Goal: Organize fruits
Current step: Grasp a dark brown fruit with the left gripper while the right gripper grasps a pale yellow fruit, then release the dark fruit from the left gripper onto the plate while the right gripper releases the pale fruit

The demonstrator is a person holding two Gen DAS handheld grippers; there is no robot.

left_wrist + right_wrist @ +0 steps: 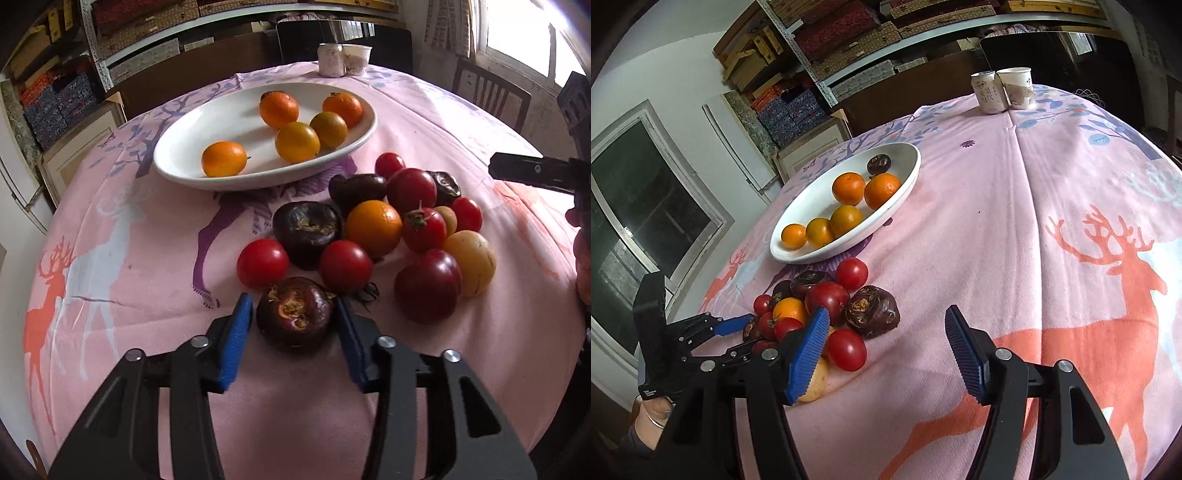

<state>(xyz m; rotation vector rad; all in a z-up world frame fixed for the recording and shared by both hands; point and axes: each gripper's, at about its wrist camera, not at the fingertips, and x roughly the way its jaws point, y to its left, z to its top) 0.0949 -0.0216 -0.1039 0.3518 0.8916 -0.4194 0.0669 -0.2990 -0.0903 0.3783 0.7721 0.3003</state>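
Near the table's front edge: left tongs (295,325) straddle a dark water chestnut (295,314), pads beside it, contact unclear.
White dish (207,122): far-left area, holding five oranges.
Fruit pile (388,229): behind the chestnut; tomatoes crowd close around it.
Right tongs (886,354): spread wide over bare pink tablecloth (1015,221).
Can (988,92) and paper cup (1017,88): far edge.

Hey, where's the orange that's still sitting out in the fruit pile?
In the left wrist view the loose orange lies mid-pile on the tablecloth, between a dark purple fruit on its left and a stemmed tomato on its right, nearer than the white dish.
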